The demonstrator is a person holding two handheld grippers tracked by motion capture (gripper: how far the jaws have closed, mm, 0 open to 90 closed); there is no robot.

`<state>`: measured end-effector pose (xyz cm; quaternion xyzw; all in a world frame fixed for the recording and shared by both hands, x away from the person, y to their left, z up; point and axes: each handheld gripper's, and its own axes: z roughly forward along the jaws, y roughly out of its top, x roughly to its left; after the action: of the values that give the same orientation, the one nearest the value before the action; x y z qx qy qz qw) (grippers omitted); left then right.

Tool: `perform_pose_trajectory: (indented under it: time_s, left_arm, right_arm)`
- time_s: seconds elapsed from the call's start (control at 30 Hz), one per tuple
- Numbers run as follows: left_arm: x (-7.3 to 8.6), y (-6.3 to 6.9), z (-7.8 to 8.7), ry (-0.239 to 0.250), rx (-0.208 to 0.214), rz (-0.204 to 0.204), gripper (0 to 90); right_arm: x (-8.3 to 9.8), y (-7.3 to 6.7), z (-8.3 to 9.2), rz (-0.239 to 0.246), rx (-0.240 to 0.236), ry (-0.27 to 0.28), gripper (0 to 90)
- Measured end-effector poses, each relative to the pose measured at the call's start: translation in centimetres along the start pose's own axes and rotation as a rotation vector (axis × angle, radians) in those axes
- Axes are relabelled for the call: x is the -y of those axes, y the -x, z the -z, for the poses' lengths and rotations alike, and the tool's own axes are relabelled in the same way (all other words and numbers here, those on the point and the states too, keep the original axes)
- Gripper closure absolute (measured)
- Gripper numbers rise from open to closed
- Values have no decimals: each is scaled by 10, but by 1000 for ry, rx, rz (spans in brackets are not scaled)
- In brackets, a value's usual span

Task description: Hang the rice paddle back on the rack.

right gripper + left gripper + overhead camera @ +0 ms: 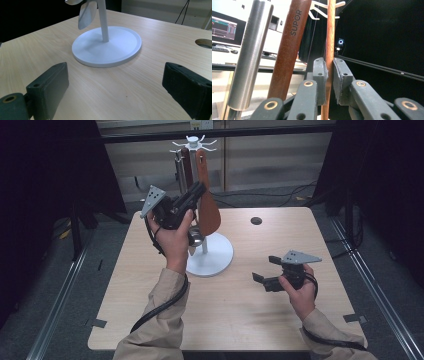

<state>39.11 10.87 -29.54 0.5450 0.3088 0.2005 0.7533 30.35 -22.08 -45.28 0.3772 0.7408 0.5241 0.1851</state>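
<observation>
A white utensil stand (215, 257) stands in the middle of the wooden table, and its hooks carry several utensils. My left gripper (200, 188) is raised beside the stand and shut on the thin wooden spatula (207, 210) that hangs there. In the left gripper view both pads (322, 75) press the spatula's narrow edge (330, 37). A brown wooden handle (289, 50) marked SUPOR and a steel handle (252, 55) hang just left of it. My right gripper (265, 269) rests low over the table to the right of the stand, open, with nothing between its fingers (50, 85).
The stand's round base (107, 47) and post lie ahead of the right gripper, with a shiny steel utensil head (86, 13) hanging above it. A round cable hole (256, 220) sits near the table's far edge. Dark curtains flank the table.
</observation>
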Motion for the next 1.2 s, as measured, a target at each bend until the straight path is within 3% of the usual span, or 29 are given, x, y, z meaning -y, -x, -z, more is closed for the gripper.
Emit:
perform_pose_trajectory:
  time_s: [0.33,1.2]
  left_arm:
    - [3,-3,2,-15,-41,7,752]
    - [8,0,9,-41,-59,-6,677]
  right_arm:
    - [0,-1,-1,8,-5,-5,64]
    - [-1,-3,-1,17,-13,-6,64]
